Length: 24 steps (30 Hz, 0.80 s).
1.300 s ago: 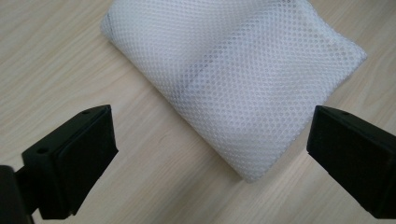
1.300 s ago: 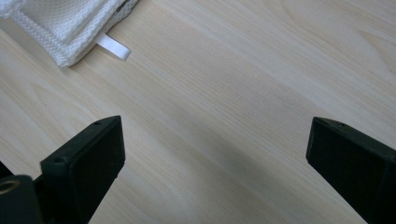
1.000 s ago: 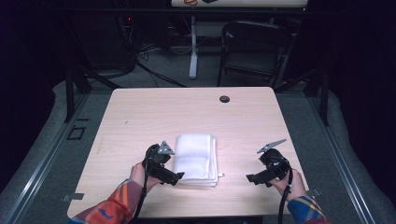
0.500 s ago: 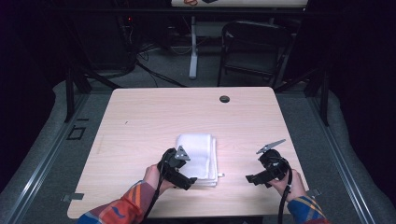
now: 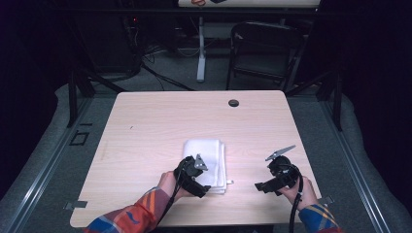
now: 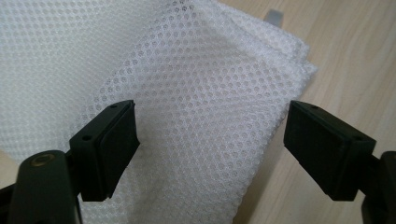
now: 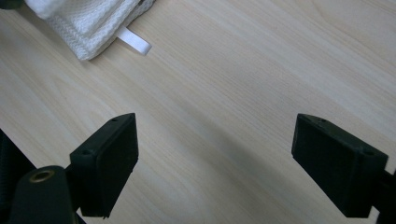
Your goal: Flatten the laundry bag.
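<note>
Left gripper closed in on the folded white mesh cloth

Cloth lay near-centre on the pale wooden desk; both grippers' fingers gaped, narrowing, the right gripper over bare wood. A shallow pinch risked lifting one layer.

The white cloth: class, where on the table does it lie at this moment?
In the high view the cloth lies folded on the table, near its front edge and about midway across, with the left gripper over its near corner.
</note>
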Each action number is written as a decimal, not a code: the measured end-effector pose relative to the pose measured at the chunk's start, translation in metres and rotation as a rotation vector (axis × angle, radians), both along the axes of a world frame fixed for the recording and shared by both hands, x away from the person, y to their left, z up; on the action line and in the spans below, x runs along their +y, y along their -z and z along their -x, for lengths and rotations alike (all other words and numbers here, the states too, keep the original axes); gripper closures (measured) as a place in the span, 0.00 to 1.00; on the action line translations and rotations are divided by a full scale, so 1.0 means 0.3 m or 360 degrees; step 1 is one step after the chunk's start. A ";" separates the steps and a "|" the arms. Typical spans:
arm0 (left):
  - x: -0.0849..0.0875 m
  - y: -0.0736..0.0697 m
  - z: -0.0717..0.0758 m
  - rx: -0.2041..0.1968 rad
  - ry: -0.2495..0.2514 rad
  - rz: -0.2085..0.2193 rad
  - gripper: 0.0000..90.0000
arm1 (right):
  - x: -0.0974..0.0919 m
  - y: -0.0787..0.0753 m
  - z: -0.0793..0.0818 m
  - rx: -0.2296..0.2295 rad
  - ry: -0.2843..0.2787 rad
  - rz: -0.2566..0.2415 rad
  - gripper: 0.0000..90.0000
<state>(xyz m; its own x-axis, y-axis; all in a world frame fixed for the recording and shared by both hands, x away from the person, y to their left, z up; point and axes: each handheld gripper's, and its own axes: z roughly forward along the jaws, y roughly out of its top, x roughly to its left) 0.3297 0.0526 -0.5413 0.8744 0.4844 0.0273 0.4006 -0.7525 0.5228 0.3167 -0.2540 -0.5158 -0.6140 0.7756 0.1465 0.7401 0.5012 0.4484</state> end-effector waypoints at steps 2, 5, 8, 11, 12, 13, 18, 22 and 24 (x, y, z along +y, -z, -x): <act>-0.013 0.013 -0.001 0.0007 0.0002 -0.0043 0.20 | 0.001 -0.002 0.001 0.0002 -0.0003 0.0017 0.16; -0.029 0.029 -0.001 0.0010 0.0004 -0.0074 0.22 | 0.006 0.001 0.003 -0.0007 -0.0003 0.0000 0.16; -0.038 0.041 -0.001 -0.0001 0.0017 -0.0130 0.22 | 0.007 0.003 0.003 0.0006 -0.0014 0.0002 0.17; -0.042 0.048 0.002 -0.0008 0.0018 -0.0151 0.22 | 0.010 0.005 0.004 0.0009 -0.0013 0.0016 0.17; -0.041 0.048 0.001 -0.0006 0.0020 -0.0152 0.23 | 0.011 0.005 0.004 0.0015 -0.0017 0.0009 0.17; -0.039 0.049 0.000 -0.0008 0.0022 -0.0144 0.24 | 0.013 0.006 0.005 0.0010 -0.0015 0.0003 0.17; -0.026 0.047 -0.006 0.0002 0.0022 -0.0107 0.34 | 0.018 0.013 0.005 0.0012 -0.0012 -0.0009 0.18; -0.020 0.046 -0.010 0.0012 0.0037 -0.0079 0.44 | 0.020 0.011 0.004 0.0032 -0.0034 0.0033 0.18; -0.016 0.043 -0.011 0.0035 0.0053 -0.0050 0.52 | 0.021 0.012 0.004 0.0040 -0.0048 0.0026 0.18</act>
<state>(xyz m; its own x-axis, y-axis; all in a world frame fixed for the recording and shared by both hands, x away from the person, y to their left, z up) 0.3329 0.0477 -0.5543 0.8905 0.4545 0.0229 0.3862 -0.7814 0.4901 0.3156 -0.2476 -0.5194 -0.6335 0.7591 0.1496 0.7354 0.5307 0.4214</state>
